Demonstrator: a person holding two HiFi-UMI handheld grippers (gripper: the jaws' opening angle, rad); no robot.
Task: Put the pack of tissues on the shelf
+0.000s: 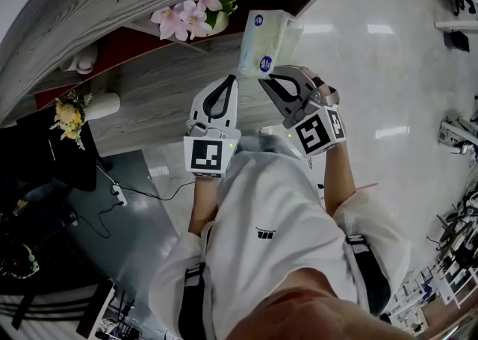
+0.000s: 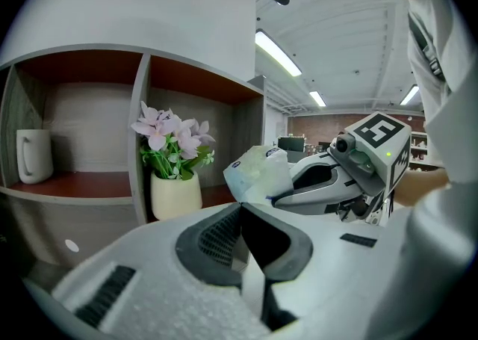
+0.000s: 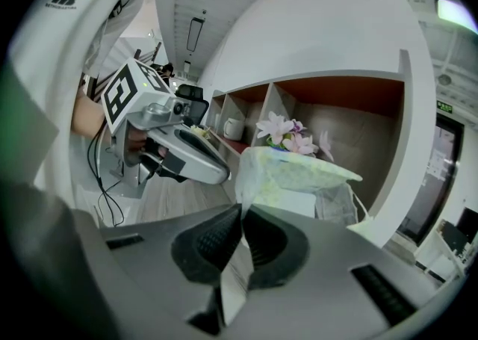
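Observation:
The pack of tissues is a pale green and white plastic-wrapped block with a blue round label, held up in front of the grey wooden shelf. My right gripper is shut on the pack's lower edge; in the right gripper view the pack rises straight from the closed right gripper. My left gripper is shut, its tips at the pack's lower left corner. In the left gripper view the pack sits just beyond the left gripper; whether it pinches the wrap is unclear.
Pink flowers in a cream vase stand in the shelf compartment straight ahead. A white mug sits in the compartment to the left. Lower left are yellow flowers, and a power strip lies on the floor.

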